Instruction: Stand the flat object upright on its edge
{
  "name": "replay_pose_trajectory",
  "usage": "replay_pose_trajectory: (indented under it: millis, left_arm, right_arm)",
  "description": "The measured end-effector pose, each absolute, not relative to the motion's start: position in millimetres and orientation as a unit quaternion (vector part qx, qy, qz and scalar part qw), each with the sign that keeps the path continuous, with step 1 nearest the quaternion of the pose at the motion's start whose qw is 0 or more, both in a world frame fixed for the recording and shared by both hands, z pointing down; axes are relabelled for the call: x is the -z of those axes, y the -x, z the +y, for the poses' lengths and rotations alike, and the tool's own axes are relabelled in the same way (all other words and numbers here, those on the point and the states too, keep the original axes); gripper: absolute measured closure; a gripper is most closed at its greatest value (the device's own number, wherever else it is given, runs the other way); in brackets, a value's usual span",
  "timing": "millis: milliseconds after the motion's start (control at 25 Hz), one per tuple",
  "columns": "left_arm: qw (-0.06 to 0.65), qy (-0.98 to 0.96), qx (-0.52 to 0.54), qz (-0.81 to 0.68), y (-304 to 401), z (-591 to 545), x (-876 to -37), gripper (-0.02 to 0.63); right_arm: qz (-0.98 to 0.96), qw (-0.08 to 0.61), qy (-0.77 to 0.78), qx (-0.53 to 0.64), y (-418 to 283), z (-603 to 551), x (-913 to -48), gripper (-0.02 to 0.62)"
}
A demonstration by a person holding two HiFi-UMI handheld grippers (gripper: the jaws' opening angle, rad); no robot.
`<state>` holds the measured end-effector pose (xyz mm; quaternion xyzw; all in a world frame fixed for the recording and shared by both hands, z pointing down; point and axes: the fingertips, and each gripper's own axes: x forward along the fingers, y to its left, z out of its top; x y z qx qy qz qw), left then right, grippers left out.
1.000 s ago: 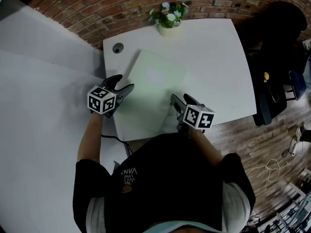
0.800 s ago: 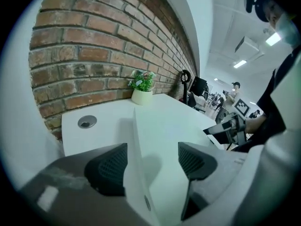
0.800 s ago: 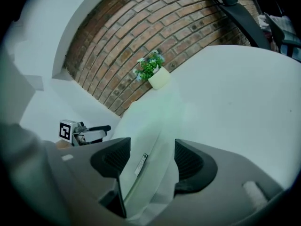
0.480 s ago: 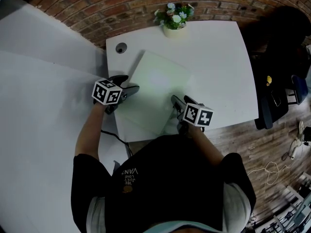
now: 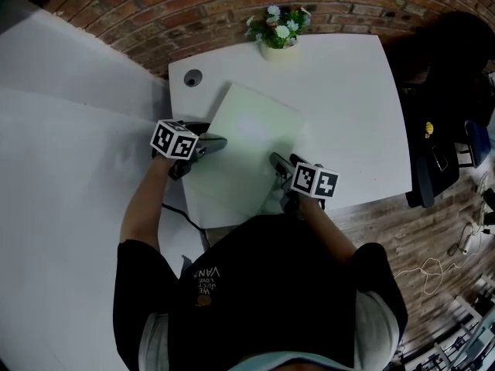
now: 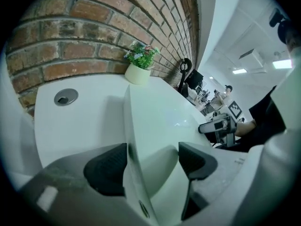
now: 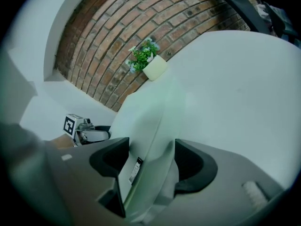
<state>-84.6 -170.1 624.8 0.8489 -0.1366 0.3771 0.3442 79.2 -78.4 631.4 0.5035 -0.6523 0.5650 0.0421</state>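
A thin, pale, flat board rests tilted on the white table, its left side raised off the tabletop. My left gripper is at that raised left edge. In the left gripper view the board runs between the jaws of my left gripper; one pad is beside it and the other stands apart. My right gripper is at the board's near right edge. Its jaws are opening, with the board between them in the right gripper view, where my right gripper shows no firm squeeze.
A small potted plant stands at the table's far edge against the brick wall. A round cable hole is at the far left corner. Dark chairs and bags stand to the right of the table.
The left gripper has moved up and right along the board's left edge. The board has shifted a little to the right and looks more raised. The right gripper has barely moved.
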Motion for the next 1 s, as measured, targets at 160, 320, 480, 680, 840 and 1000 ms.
replay_pose_trajectory:
  millis: [160, 320, 480, 680, 840, 1000]
  left_arm:
    - [0.350, -0.848, -0.377, -0.128, 83, -170, -626, 0.267]
    - [0.352, -0.848, -0.376, -0.125, 83, -170, -627, 0.267]
    - [0.349, -0.848, -0.377, -0.131, 82, -170, -627, 0.267]
    - [0.349, -0.847, -0.376, -0.144, 82, -169, -625, 0.267]
    - [0.348, -0.847, -0.368, -0.159, 84, -167, -622, 0.267]
    - [0.348, -0.851, -0.350, -0.178, 85, -165, -616, 0.267]
  right_arm:
    - [-0.654, 0.044, -0.493, -0.572, -77, -80, -632, 0.287]
    - [-0.657, 0.050, -0.486, -0.574, -77, -80, -633, 0.287]
    - [-0.660, 0.061, -0.481, -0.574, -76, -81, -633, 0.287]
    - [-0.665, 0.073, -0.478, -0.570, -76, -81, -632, 0.288]
    - [-0.674, 0.080, -0.475, -0.560, -76, -84, -629, 0.291]
    - [-0.687, 0.087, -0.479, -0.539, -78, -90, -621, 0.290]
